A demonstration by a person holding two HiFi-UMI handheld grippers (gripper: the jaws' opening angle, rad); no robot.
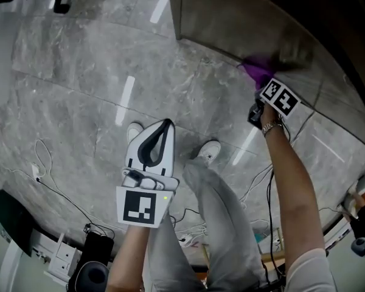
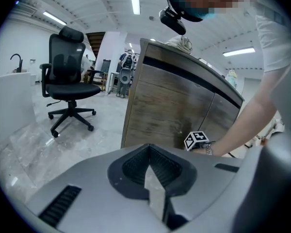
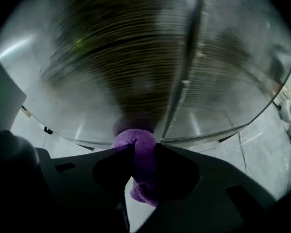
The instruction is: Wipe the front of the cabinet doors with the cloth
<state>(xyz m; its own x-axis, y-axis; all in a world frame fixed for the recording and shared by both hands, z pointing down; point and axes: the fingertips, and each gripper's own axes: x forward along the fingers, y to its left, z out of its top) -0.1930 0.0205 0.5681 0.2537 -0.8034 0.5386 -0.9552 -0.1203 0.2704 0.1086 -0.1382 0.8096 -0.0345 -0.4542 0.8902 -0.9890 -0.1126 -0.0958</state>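
Floor point(image 1: 79, 72): pale marble tile. I am standing on it beside the cabinet, so I look almost straight down.
Cabinet point(image 2: 174, 110): wood-grain front under a dark top edge. It is low enough that my right arm reaches down and forward to its face.
Cabinet doors point(image 3: 136, 57): they fill the right gripper view, with the seam between two doors running just right of the cloth. I judge the wipe is working the lower part of the left door, next to that seam.
Office chair point(image 2: 68, 76): black, well apart from the cabinet and out of my way.
Left tongs point(image 1: 166, 123): closed on nothing and hanging over my feet. They seem parked there because this job needs one arm only.
Right tongs point(image 3: 143, 147): clamped on the cloth and pointed at the door so the wad leads.
Cloth point(image 3: 140, 159): purple and bunched, pinched between the right tongs with its rounded end poking past the tips. It seems to press on the door, but the blur there stops me being sure of contact.
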